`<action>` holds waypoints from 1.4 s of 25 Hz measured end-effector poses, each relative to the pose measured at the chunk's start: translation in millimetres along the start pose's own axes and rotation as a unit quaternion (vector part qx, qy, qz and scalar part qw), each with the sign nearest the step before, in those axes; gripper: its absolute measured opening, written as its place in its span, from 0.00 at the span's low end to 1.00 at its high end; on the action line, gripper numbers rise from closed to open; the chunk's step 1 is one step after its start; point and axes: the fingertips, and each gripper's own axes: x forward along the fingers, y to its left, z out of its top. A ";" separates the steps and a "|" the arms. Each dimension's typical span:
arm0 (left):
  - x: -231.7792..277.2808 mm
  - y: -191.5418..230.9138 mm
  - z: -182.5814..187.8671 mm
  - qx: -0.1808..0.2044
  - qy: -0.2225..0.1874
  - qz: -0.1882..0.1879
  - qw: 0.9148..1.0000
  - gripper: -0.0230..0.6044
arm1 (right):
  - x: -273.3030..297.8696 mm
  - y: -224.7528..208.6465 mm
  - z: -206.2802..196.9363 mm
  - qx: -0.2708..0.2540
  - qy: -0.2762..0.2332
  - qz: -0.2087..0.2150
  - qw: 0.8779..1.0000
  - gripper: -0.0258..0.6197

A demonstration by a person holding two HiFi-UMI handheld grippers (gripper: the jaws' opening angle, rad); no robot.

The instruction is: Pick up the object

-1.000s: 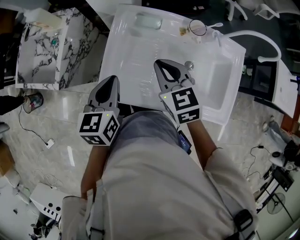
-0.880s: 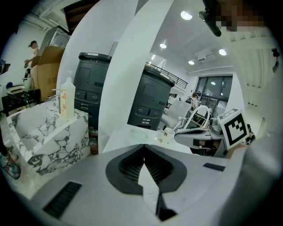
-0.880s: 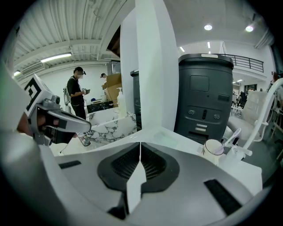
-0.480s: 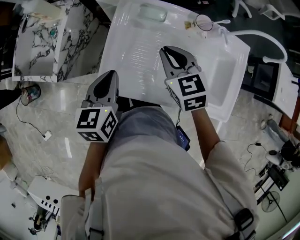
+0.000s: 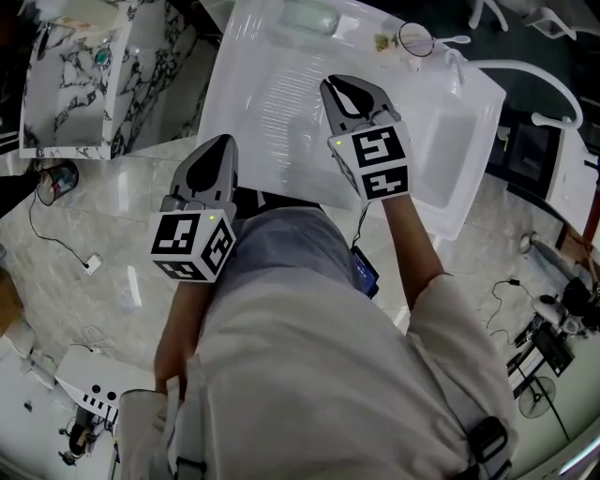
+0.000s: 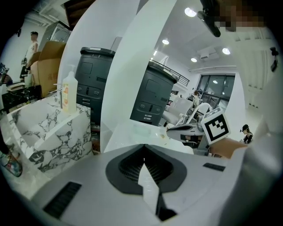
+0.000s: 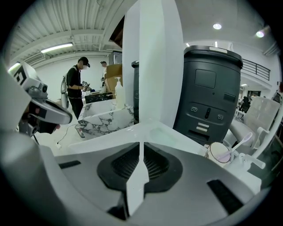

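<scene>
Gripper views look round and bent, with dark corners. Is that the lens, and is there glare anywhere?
Left gripper view: yes, a wide lens bows straight edges, and the ceiling lights flare white. Right gripper view: the white column bulges likewise, and the corners go black. Head view: the white counter is nearly washed out.

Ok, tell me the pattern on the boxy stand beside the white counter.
The stand is white marble with dark veins, clearest in the left gripper view.
</scene>
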 end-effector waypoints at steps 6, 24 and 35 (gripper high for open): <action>4.1 2.9 -0.9 0.001 0.007 -0.004 1.000 0.04 | 13.8 -2.5 -2.2 -0.005 0.009 0.000 1.000 0.07; 19.2 13.9 -4.6 -0.005 0.030 -0.001 1.000 0.04 | 56.2 -16.6 -19.7 -0.019 0.049 0.001 0.999 0.16; 27.7 17.0 -3.7 -0.005 0.042 -0.003 0.999 0.04 | 75.5 -32.3 -25.4 -0.047 0.071 -0.010 0.996 0.19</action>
